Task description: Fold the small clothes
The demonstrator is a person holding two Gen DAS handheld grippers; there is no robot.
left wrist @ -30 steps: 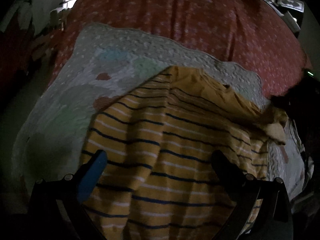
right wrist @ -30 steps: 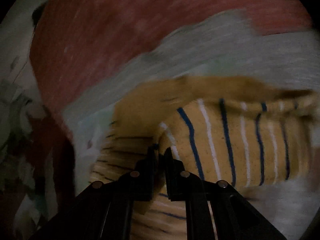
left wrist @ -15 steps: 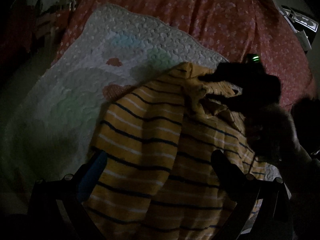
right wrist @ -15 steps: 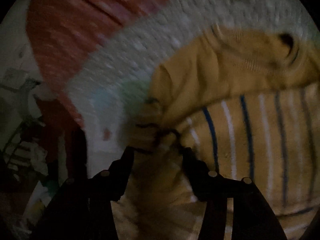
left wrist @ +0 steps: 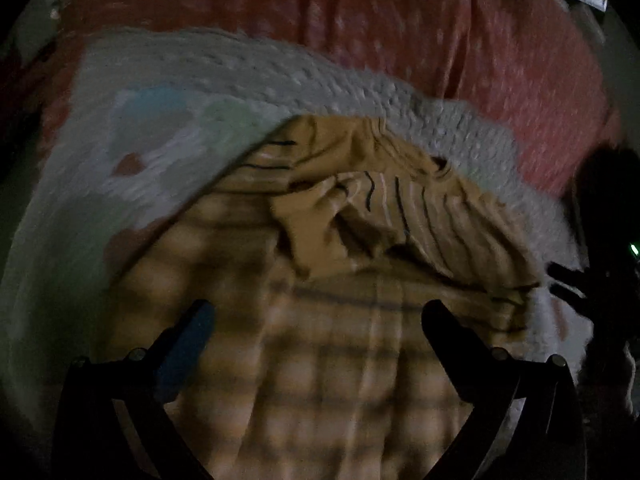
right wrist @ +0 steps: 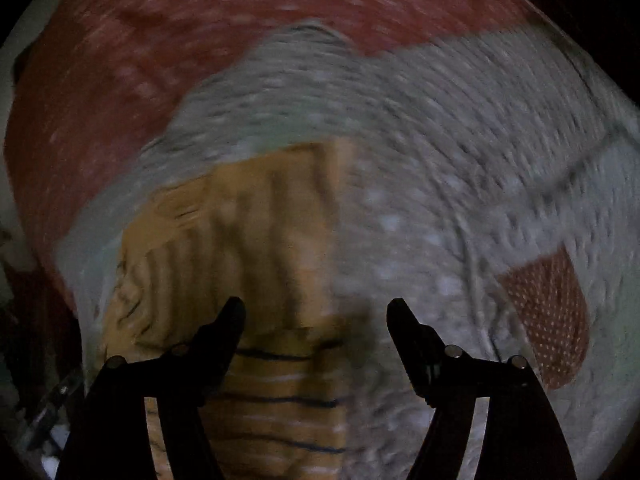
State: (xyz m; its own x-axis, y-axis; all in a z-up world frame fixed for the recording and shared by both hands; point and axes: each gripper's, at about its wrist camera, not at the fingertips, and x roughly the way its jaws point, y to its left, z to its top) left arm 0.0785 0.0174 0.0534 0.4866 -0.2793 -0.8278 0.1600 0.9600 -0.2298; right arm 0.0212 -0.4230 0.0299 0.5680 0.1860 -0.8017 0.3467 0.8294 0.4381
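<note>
One garment: a yellow striped top (left wrist: 360, 280) with dark and pale stripes, lying on my white quilted mat (left wrist: 260, 80); both views are dim and smeared.
Top, shape: its upper part is folded over and bunched toward the far side, neck opening facing up on the right in the left wrist view.
Top, position: it fills the near middle under my left tool; in the right wrist view it sits left of centre, its straight edge running between the fingers.
Left gripper (left wrist: 316, 328): fingers spread wide above the striped cloth, nothing pinched.
Right gripper (right wrist: 314, 314): jaws opening, poised over the top's edge and bare mat, pads clear of the cloth.
Mat: pastel patches and one red dotted patch (right wrist: 548, 312).
Beneath: a red dotted bedspread (left wrist: 400, 20).
</note>
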